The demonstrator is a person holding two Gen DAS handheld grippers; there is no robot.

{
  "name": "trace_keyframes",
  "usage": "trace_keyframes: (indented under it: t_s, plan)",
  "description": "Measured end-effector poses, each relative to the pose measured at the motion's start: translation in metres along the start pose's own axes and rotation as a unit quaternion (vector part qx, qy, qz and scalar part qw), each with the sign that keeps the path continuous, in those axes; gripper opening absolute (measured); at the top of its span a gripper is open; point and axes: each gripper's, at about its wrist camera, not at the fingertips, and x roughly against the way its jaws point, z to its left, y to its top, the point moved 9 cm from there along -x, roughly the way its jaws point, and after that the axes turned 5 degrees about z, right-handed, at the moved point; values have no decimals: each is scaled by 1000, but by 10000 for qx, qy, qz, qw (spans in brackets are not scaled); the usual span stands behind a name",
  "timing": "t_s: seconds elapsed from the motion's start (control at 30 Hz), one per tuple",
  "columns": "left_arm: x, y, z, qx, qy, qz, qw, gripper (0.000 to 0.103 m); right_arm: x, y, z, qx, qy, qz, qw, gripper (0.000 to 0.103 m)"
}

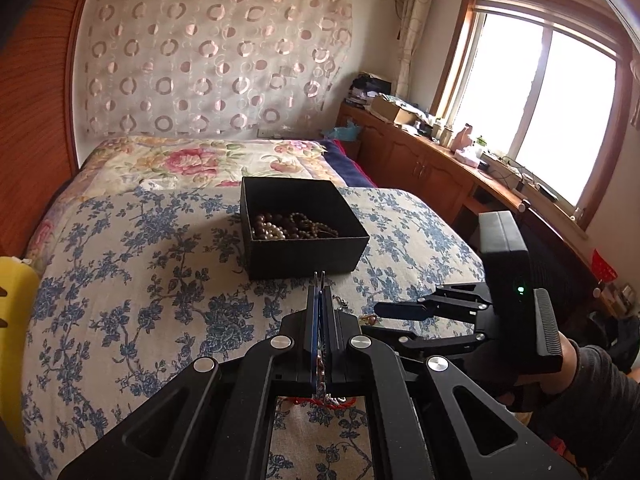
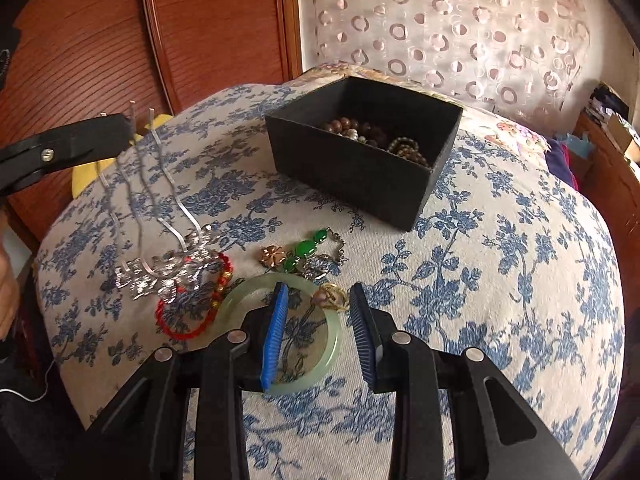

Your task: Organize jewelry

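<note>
A black box (image 1: 304, 232) with bead strings inside sits on the blue-flowered cloth; it also shows in the right wrist view (image 2: 360, 160). My left gripper (image 1: 320, 280) is shut on silver hairpins, whose prongs (image 2: 160, 184) hang from its tip (image 2: 116, 124), with their ornate silver heads (image 2: 160, 274) resting on the cloth. My right gripper (image 2: 320, 300) is open, low over a pale green jade bangle (image 2: 332, 340). Beside it lie a red cord bracelet (image 2: 180, 320), a green stone bracelet (image 2: 308, 252) and a small gold piece (image 2: 332, 298). The right gripper also shows in the left wrist view (image 1: 376, 320).
The flowered cloth (image 1: 120, 300) covers a rounded surface on a bed. A wooden wardrobe (image 2: 120, 40) stands on the left. A yellow object (image 1: 16, 320) sits at the left edge. A cluttered wooden counter (image 1: 460, 152) runs under the window.
</note>
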Motion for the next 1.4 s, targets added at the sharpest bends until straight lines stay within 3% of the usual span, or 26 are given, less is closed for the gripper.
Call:
trace_keyframes:
  t_s: [0.13, 0.2, 0.4, 0.97, 1.33, 1.4]
  plan:
    - [0, -1, 0, 7, -10, -1, 10000, 1, -5, 1, -7, -23, -54, 58, 10000, 34]
    - [0, -1, 0, 6, -5, 10, 10000, 1, -5, 2, -8, -23, -1, 53, 10000, 25]
    - [-3, -4, -1, 7, -31, 41, 10000, 1, 0, 2, -7, -7, 139, -22, 9999, 13]
    - [1, 8, 2, -90, 68, -92, 9999, 1, 34, 15, -18, -68, 165, -381, 9991, 13]
    - [-1, 43, 9, -159, 30, -280, 9995, 1, 61, 73, -41, -47, -98, -986, 9951, 13]
    - [0, 50, 10, -132, 9, -330, 9994, 1, 60, 83, -45, -97, 35, -1070, 9942, 13]
